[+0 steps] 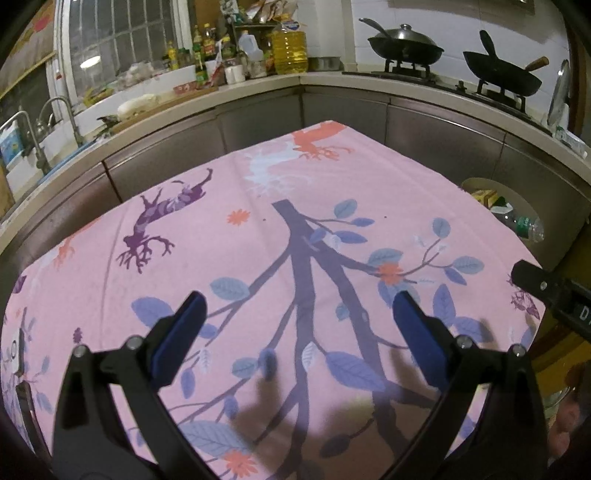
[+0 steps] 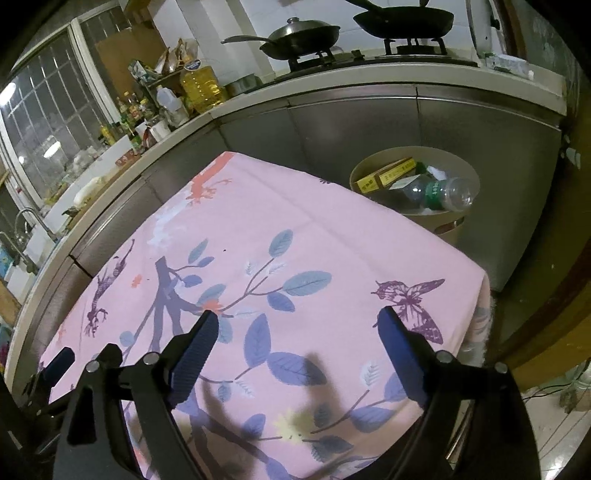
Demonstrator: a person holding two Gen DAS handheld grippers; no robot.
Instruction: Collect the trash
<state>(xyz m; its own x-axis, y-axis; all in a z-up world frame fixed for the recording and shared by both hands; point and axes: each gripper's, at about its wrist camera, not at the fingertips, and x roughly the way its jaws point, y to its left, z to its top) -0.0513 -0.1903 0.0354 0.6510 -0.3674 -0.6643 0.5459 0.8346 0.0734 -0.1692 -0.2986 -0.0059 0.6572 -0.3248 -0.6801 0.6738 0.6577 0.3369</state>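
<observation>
Trash: I see a clear plastic bottle with a green label [image 2: 439, 192] and yellow cardboard boxes [image 2: 384, 175] already lying in the round beige bin [image 2: 448, 226], which stands on the floor beside the table's far right corner.
Table: the pink cloth with printed branches and leaves [image 2: 332, 236] looks bare to me; I find no loose litter on it in either view.
Left tool [image 1: 295, 325]: jaws wide, nothing between the blue pads, hovering over the cloth.
Right tool [image 2: 299, 343]: jaws wide as well, empty, near the purple butterfly print [image 2: 413, 299].
Step in hand: I judge collecting is nearly finished.
Doing it well: I would sweep both cameras along the cloth edges before stopping, keeping the jaws clear of the fabric.
Beyond: steel cabinets [image 2: 369, 125], woks on the stove [image 2: 303, 35].
</observation>
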